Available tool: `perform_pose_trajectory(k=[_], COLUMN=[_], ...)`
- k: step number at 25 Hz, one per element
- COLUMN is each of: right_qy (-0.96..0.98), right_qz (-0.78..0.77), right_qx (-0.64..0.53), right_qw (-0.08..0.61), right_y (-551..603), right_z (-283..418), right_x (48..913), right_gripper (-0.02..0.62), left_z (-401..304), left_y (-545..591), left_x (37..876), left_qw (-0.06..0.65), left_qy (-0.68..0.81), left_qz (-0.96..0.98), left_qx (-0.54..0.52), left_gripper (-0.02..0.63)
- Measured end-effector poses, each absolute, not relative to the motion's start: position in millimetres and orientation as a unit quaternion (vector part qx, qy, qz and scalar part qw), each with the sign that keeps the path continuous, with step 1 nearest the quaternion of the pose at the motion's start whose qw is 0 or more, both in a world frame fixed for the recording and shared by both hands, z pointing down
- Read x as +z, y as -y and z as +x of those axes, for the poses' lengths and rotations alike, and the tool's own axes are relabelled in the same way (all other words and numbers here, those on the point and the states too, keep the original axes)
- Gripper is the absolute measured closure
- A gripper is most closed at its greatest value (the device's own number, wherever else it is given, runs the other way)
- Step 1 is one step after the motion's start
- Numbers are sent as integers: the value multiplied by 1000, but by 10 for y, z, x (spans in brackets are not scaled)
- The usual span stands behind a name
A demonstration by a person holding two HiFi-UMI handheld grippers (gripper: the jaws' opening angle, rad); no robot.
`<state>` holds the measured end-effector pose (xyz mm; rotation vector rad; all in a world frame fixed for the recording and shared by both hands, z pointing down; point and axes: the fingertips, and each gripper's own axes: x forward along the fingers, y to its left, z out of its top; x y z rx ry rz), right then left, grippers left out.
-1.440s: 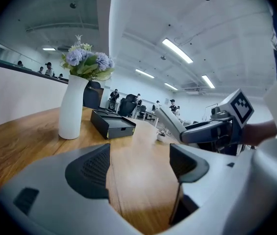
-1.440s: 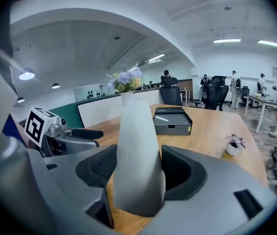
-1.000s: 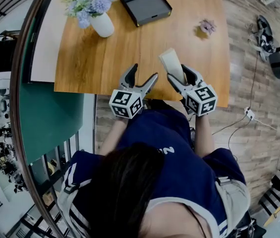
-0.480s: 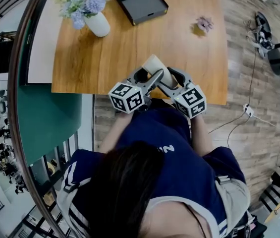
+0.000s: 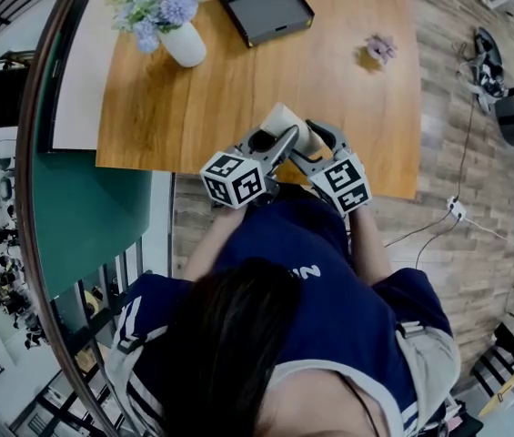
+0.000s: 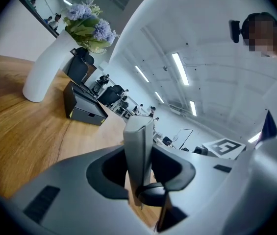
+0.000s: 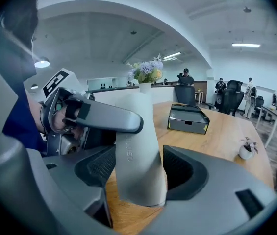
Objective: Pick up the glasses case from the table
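Vase: the white vase [image 5: 186, 45] of flowers stands on the far left of the counter [image 5: 147, 116]. Every place below is given from it.

Left gripper: the left gripper [image 5: 270, 141] is to the right of the vase and nearer the person, over the counter's near edge. In the left gripper view its jaws appear drawn in on the glasses case [image 5: 286, 118], which shows edge-on as a thin upright strip between them. In the right gripper view one of these jaws lies across the case's broad face.

Glasses case: pale grey, to the right of the vase and nearer the person. It is caught between both grippers and looks raised off the wood, though whether its low end touches is unclear.

Right gripper: the right gripper [image 5: 316, 144] is farthest right of the vase, just beside the left gripper. Its jaws are closed on the case's lower part, pads against both broad sides.

Key relation: the case's long axis runs out along the right jaws, away from the person. The left jaws cross it from the vase side, higher up.

Nearer hand: both are on the case, but the right probably has the fuller grip and should carry the lift.
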<state>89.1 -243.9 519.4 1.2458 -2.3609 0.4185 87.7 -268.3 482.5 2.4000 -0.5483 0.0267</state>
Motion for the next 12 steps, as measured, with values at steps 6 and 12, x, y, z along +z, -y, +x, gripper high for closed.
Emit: perform_pose_trajectory(k=[6,12], right_qy=[840,790], right_qz=[473,570], right_qx=[139,151], right_qw=[227,166], right_y=[2485,2595], right_z=[1018,1409], right_x=[5216,5135], right_gripper=[282,299], left_z=[583,73], left_y=[2913,3169], left_x=[4860,4917], left_qw=[323,273], left_qy=[271,364], left_qz=[907,890], left_qx=[0,10], left_gripper=[465,465])
